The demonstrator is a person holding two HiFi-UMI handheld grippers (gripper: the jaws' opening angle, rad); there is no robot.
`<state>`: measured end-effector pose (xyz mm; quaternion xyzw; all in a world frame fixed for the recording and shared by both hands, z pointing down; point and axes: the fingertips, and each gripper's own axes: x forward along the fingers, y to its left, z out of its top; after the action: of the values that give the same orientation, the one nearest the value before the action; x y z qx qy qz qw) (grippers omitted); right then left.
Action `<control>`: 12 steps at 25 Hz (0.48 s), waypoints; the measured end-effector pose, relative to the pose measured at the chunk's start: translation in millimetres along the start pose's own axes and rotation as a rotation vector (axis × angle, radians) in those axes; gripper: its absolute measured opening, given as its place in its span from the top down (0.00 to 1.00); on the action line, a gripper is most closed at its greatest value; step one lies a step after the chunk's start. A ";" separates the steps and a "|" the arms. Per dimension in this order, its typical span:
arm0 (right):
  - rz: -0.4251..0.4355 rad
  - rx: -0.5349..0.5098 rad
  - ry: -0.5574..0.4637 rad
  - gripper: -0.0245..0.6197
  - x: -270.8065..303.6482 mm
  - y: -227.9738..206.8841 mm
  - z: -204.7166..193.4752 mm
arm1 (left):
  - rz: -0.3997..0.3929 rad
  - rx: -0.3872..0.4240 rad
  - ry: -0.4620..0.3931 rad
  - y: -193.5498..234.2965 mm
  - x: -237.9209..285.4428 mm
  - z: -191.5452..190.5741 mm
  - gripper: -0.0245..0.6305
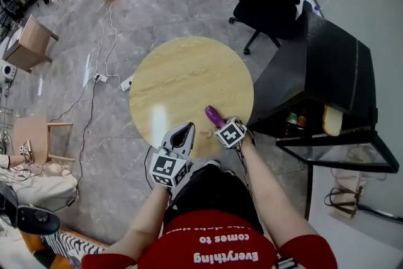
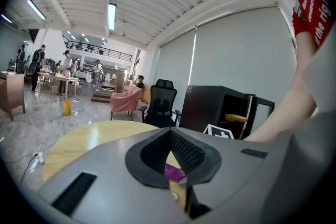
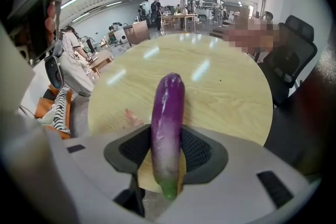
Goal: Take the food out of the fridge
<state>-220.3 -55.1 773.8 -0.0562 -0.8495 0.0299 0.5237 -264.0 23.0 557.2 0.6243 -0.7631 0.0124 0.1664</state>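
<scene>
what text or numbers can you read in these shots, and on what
"Everything comes to": white print on the person's red shirt, upside down in the head view; the next line is blurred.
"the rig", cut off: white print on the red sleeve.
Square black-and-white markers on the grey left gripper and right gripper: patterns, no letters.
Labels on the bottles in the black fridge: too small.
</scene>
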 end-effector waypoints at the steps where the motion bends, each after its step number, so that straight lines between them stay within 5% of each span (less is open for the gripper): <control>1: 0.002 -0.003 -0.001 0.68 1.1 1.0 -1.0 | -0.002 0.001 0.001 0.4 0.8 -0.9 0.96; 12: -0.039 -0.055 0.039 0.68 5.7 1.1 -5.2 | -0.029 -0.002 0.032 1.0 8.4 -5.4 0.96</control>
<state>-218.2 -53.3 781.1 -0.0546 -0.8407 -0.0046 0.5388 -265.0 16.6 564.8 0.6350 -0.7512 0.0189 0.1794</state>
